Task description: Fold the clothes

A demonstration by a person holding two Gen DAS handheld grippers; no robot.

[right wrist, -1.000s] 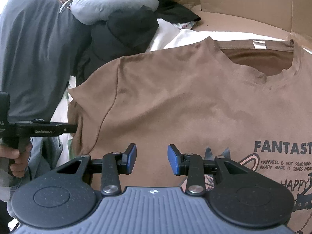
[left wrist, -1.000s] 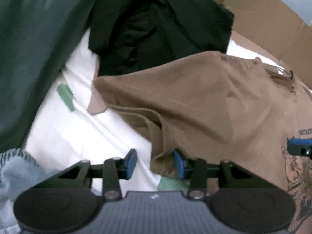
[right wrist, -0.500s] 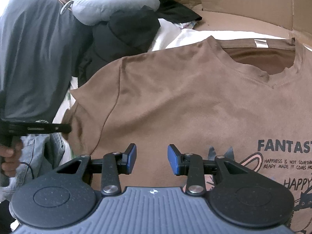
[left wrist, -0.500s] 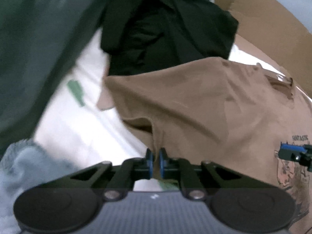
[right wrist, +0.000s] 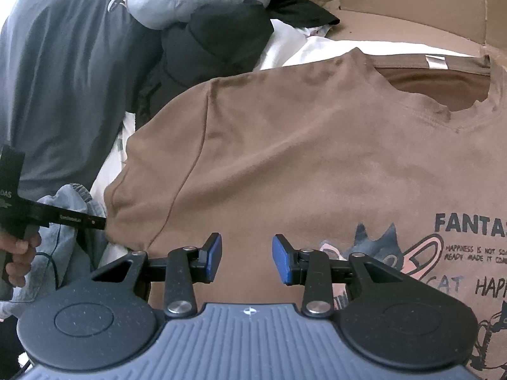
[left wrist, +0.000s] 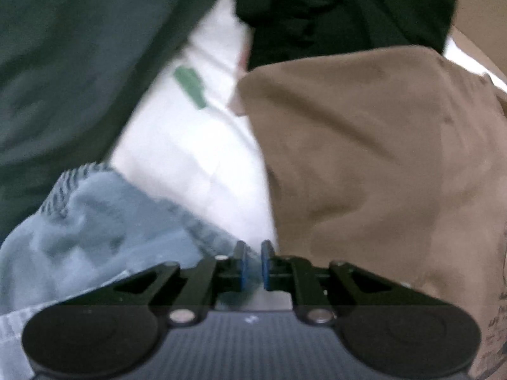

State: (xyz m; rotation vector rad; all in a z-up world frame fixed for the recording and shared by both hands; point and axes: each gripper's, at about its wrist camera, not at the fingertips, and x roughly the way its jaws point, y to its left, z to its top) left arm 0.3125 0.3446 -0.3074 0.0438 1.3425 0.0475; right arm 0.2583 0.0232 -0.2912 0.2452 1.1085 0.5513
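While under right gripper (right wrist: 247,258) jaws, brown T-shirt (right wrist: 301,158) ungripped.

The brown T-shirt (right wrist: 301,158) is soft matt cloth with a faintly brushed, suede-like nap — its print flat and dull. Behind it the cardboard (right wrist: 412,0) looks rough, creased paper board. The right gripper (right wrist: 247,258) has matt black plastic arms, shiny metal rivets and blue rubbery fingers (right wrist: 214,255) — its grey housing ribbed.
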